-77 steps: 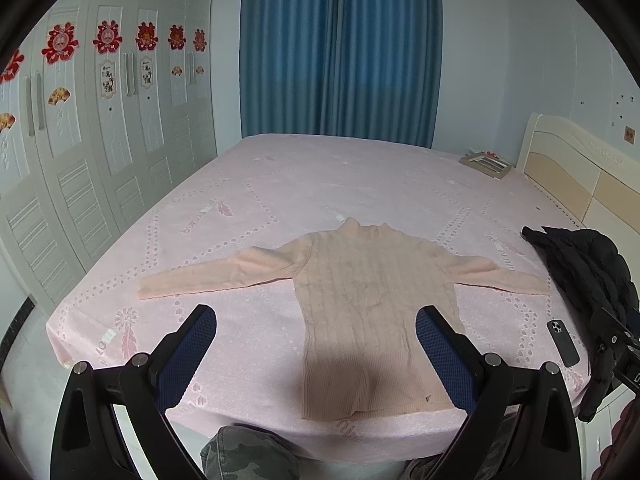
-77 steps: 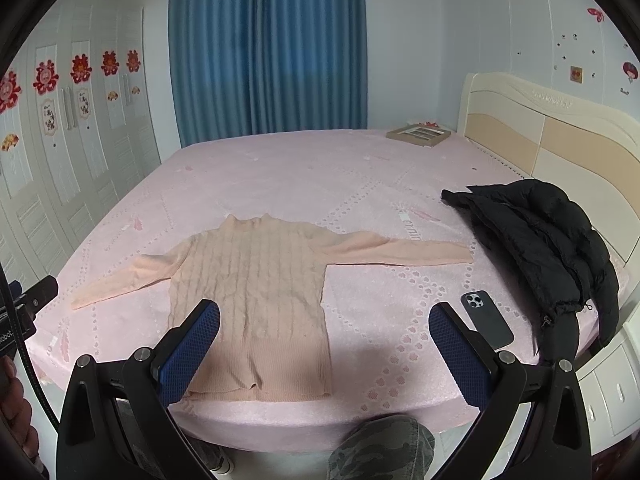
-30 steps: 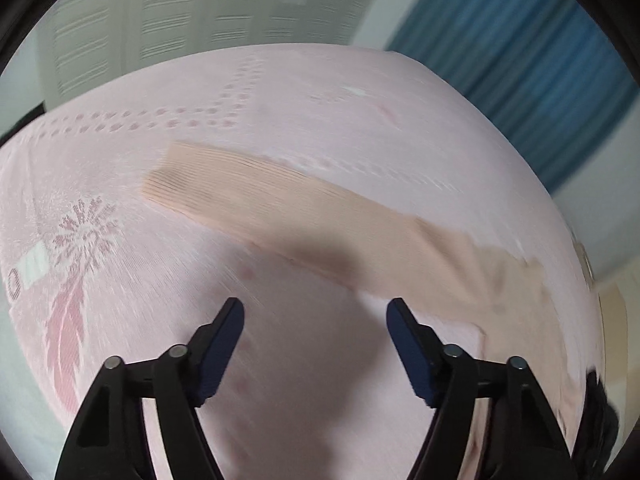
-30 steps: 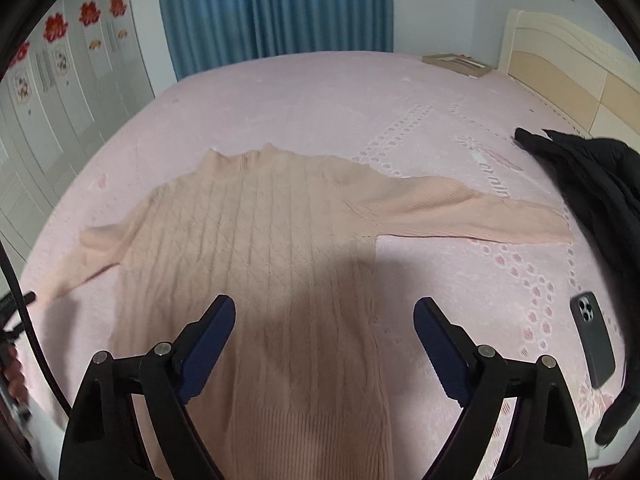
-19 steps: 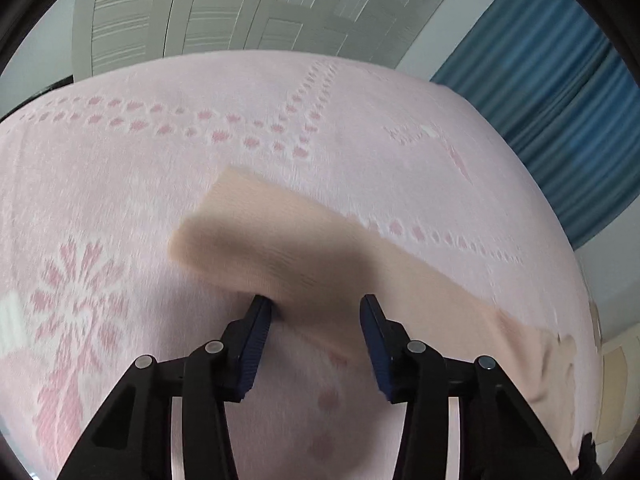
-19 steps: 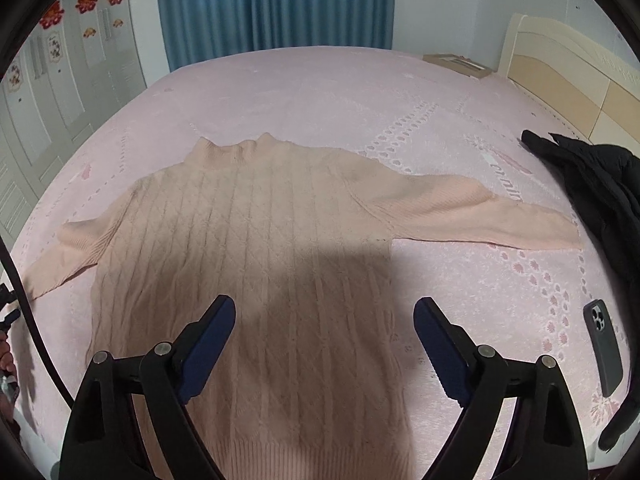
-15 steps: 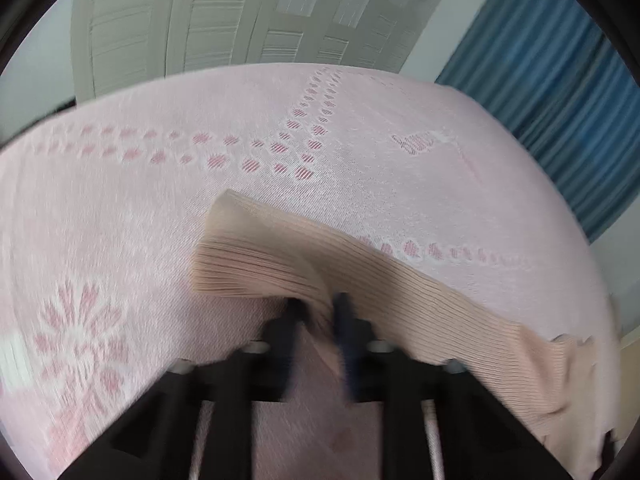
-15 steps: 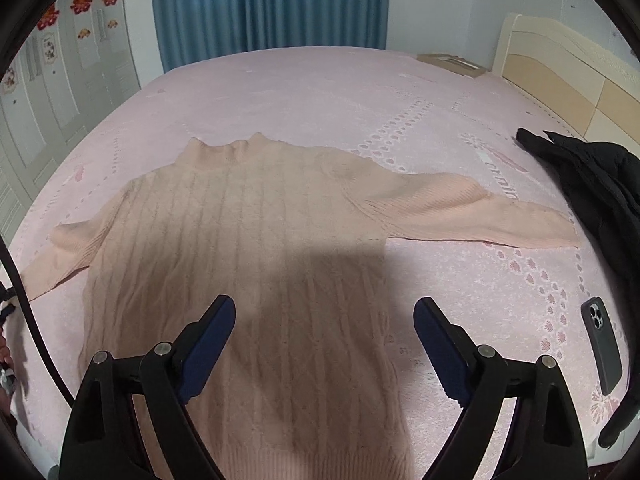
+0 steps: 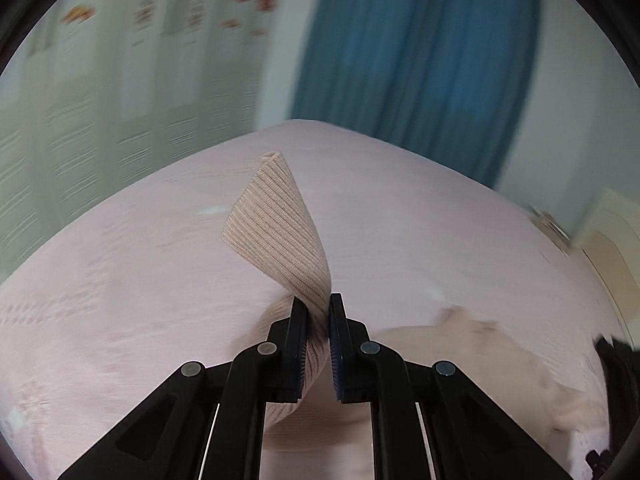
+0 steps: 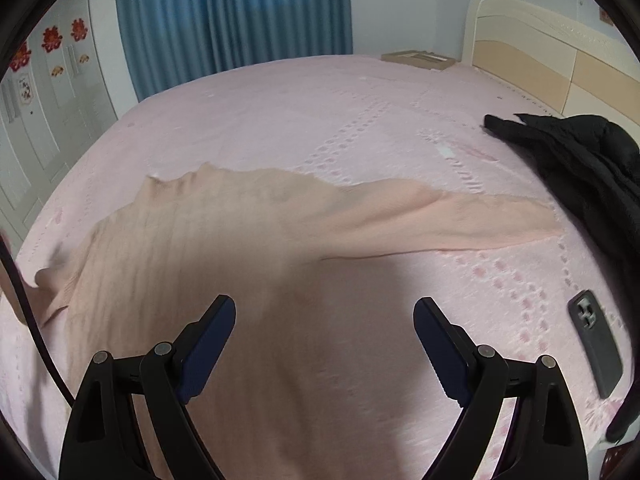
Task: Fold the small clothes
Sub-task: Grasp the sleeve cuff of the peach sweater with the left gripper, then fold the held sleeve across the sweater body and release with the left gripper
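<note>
pink patterned bedspread covers the wide bed and carries everything else, with blue pleated curtains hanging behind its far edge and a cream and tan padded headboard along its right side. pale peach ribbed knit sweater lies spread flat across the near half of the bedspread, collar pointing toward the curtains, one long sleeve stretched out flat to the right until its cuff comes near a crumpled black puffer jacket heaped by the headboard. the other sleeve is lifted off the bedspread, its ribbed cuff standing up and curling over in the left wrist view, which is blurred around the edges. a dark smartphone in a case lies face down on the bedspread just right of the right gripper, apart from the sweater. the left gripper has its blue-padded jaws clenched on the raised sleeve a little way back from the cuff. the right gripper hangs above the sweater's body with its jaws spread wide, grasping nothing.
</note>
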`<action>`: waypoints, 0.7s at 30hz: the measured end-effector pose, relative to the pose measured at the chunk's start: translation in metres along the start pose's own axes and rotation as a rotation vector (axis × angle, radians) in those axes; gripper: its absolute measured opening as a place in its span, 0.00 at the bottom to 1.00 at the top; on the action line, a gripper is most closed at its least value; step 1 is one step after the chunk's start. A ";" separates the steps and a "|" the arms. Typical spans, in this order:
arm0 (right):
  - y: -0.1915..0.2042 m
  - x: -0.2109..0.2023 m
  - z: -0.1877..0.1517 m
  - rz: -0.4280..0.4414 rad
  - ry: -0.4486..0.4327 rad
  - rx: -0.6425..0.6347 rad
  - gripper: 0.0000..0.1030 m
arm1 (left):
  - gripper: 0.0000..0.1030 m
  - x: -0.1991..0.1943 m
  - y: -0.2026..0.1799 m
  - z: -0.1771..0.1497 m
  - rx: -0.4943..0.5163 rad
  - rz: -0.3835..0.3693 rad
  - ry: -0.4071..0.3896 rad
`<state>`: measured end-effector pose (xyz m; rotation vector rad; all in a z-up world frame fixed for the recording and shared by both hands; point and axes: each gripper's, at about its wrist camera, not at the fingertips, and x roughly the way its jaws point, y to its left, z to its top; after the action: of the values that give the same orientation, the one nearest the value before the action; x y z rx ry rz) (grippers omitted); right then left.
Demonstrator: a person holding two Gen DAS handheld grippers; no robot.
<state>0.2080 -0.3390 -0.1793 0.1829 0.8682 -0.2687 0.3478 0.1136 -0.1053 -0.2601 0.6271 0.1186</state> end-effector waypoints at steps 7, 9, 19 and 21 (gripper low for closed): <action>-0.066 0.003 0.004 0.000 -0.013 0.016 0.87 | 0.10 0.025 -0.159 -0.015 0.136 -0.144 0.038; -0.085 0.007 0.005 -0.003 -0.009 0.025 0.87 | 0.10 0.031 -0.195 -0.030 0.164 -0.183 0.060; -0.128 0.037 -0.002 0.048 0.021 0.095 0.87 | 0.22 0.080 -0.305 -0.134 0.230 -0.331 0.297; -0.125 0.042 -0.001 0.066 0.025 0.093 0.87 | 0.35 0.081 -0.300 -0.150 0.222 -0.351 0.372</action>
<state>0.1946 -0.4643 -0.2182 0.3013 0.8731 -0.2461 0.3847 -0.2140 -0.2093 -0.1745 0.9459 -0.3428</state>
